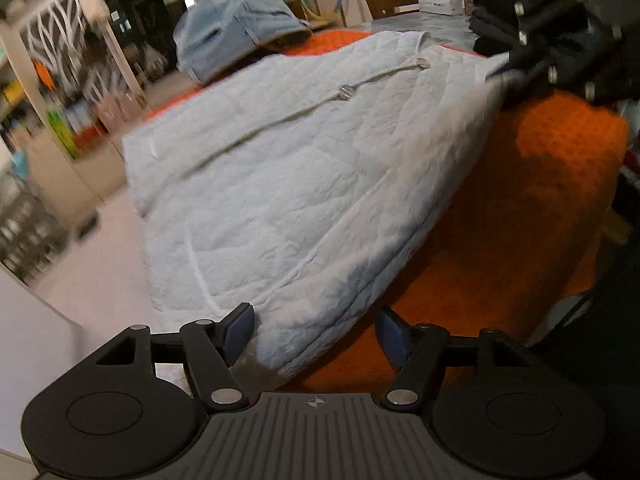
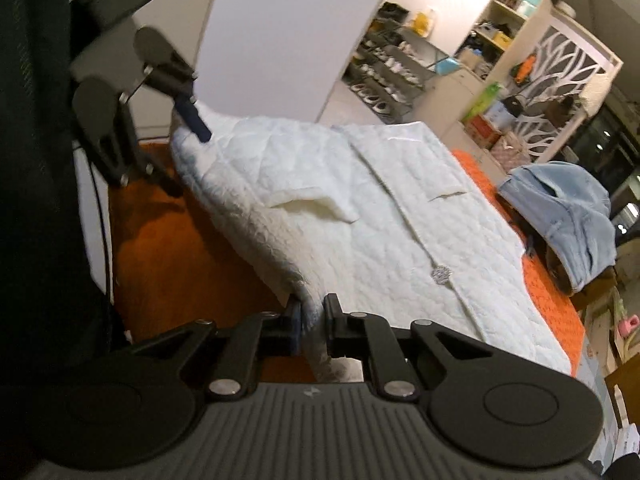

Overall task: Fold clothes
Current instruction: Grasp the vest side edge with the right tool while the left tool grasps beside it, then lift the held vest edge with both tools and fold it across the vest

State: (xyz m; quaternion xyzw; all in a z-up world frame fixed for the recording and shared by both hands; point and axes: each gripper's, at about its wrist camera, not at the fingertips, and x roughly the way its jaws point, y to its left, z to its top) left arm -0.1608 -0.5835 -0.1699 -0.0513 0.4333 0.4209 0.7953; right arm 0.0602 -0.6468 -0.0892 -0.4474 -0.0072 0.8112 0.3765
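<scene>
A white quilted jacket [image 1: 288,184] with small round buttons lies spread on an orange cloth [image 1: 540,200]. My left gripper [image 1: 316,326] is open, and the jacket's near corner lies between its blue pads [image 1: 240,322] without being pressed. The right gripper [image 1: 502,76] shows at the upper right of the left wrist view, pinching the jacket's far edge. In the right wrist view my right gripper [image 2: 312,316] is shut on a fold of the jacket [image 2: 400,232]. There the left gripper [image 2: 186,160] stands open at the jacket's far corner.
A pale blue denim garment [image 1: 236,28] [image 2: 560,208] is heaped at the far end of the orange cloth [image 2: 180,248]. Folded dark clothes [image 1: 492,28] sit at the back right. Shelves [image 2: 500,32] and a white lattice screen [image 1: 68,40] stand beyond the table.
</scene>
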